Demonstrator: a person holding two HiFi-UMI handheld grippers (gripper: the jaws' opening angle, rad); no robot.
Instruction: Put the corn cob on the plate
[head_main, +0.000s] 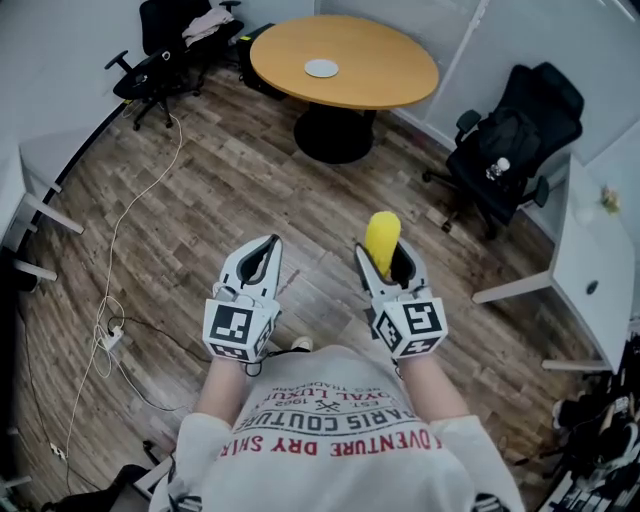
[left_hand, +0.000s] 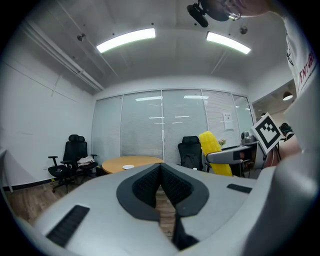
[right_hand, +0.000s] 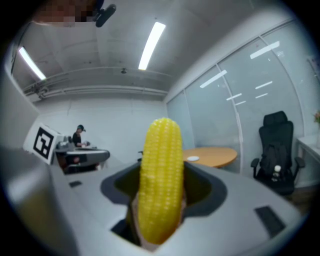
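Note:
My right gripper (head_main: 385, 262) is shut on a yellow corn cob (head_main: 381, 241) that sticks out past its jaws; in the right gripper view the corn cob (right_hand: 160, 180) stands upright between the two jaws. The left gripper (head_main: 262, 258) is shut with nothing in it, its dark pads (left_hand: 161, 185) meeting at the tips. A small white plate (head_main: 322, 68) lies on the round wooden table (head_main: 370, 70) far ahead, well beyond both grippers. From the left gripper view the plate (left_hand: 128, 166) and the corn cob (left_hand: 213, 150) also show.
Black office chairs stand at the back left (head_main: 160, 55) and at the right (head_main: 510, 140). A white cable (head_main: 130, 220) runs over the wooden floor to a power strip (head_main: 110, 338). A white desk (head_main: 600, 270) lines the right side.

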